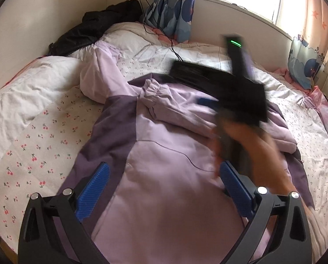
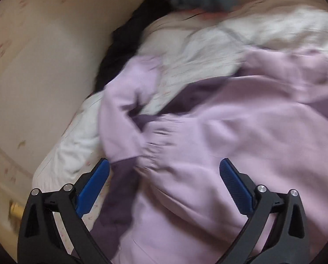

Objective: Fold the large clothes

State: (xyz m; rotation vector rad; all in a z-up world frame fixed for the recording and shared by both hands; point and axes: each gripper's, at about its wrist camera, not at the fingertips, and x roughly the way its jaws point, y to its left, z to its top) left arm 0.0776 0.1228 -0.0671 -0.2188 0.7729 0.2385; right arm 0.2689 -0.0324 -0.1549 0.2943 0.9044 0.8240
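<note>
Though bulky, the lilac jacket (image 2: 229,121) looks soft and floppy; the elastic cuff (image 2: 159,145) at centre suits the right gripper (image 2: 164,176), both grippers' jaws wide, empty; left gripper (image 1: 164,180).

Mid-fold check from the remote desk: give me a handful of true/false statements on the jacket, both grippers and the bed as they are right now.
1. The lilac jacket lies on the bed. True.
2. The left gripper is clamped on the jacket. False: its jaws stand open with the cloth below them.
3. The right gripper is open, with nothing pinched. True.
4. A sleeve cuff lies folded in over the jacket. True.
5. The dark garment sits on top of the jacket. False: it lies apart, by the wall at the far side of the bed.
6. The bedding is plain blue. False: it is white with small cherries.
</note>
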